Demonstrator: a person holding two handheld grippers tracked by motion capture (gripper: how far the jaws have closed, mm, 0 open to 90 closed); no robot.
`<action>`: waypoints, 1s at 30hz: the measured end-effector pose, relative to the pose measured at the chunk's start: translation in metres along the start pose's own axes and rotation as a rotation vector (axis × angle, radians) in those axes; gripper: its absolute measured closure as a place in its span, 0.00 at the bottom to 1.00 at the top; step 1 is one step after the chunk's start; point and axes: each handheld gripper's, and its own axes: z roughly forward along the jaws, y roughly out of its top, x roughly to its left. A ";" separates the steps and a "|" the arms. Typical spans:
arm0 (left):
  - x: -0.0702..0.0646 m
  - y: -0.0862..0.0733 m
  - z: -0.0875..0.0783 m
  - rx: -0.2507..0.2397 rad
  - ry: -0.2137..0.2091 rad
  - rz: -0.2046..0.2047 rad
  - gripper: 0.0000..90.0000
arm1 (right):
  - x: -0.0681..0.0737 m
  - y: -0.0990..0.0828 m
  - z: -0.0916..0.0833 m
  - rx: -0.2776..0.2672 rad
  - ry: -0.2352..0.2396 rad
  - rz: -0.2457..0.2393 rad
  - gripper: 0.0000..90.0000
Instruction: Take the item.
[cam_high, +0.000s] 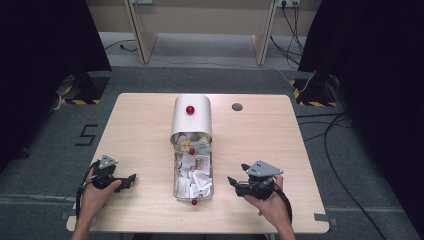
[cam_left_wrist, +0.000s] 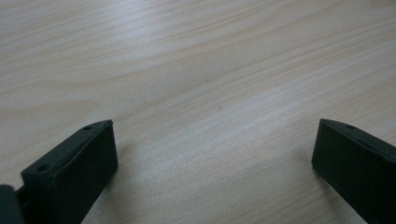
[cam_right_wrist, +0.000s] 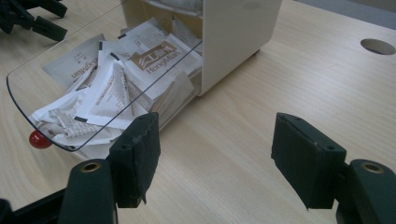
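You face a pale wooden table on grey carpet. Black curtains hang at both sides. Beyond its far edge stands a light wooden desk, cables trailing nearby.

Left gripper low over pale wood-grain tabletop, black jaws spread wide apart, bare wood between them, one faint speck just beyond.

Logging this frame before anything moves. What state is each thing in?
Drawer: pulled out of its case, full of sachets.
Case: closed on top, open toward the person.
Sachets: heaped loose, sealed.
Left gripper: open, holding nothing.
Right gripper: open, holding nothing.
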 end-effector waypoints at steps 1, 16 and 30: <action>0.000 0.000 0.000 0.000 0.000 0.000 0.00 | 0.001 0.001 0.001 0.000 0.003 -0.003 0.37; 0.000 0.000 0.000 0.001 0.000 0.001 0.00 | 0.016 0.007 0.009 -0.008 0.052 -0.026 0.38; 0.000 0.000 0.000 0.000 0.000 0.000 0.00 | 0.025 0.018 0.015 -0.026 0.075 -0.053 0.40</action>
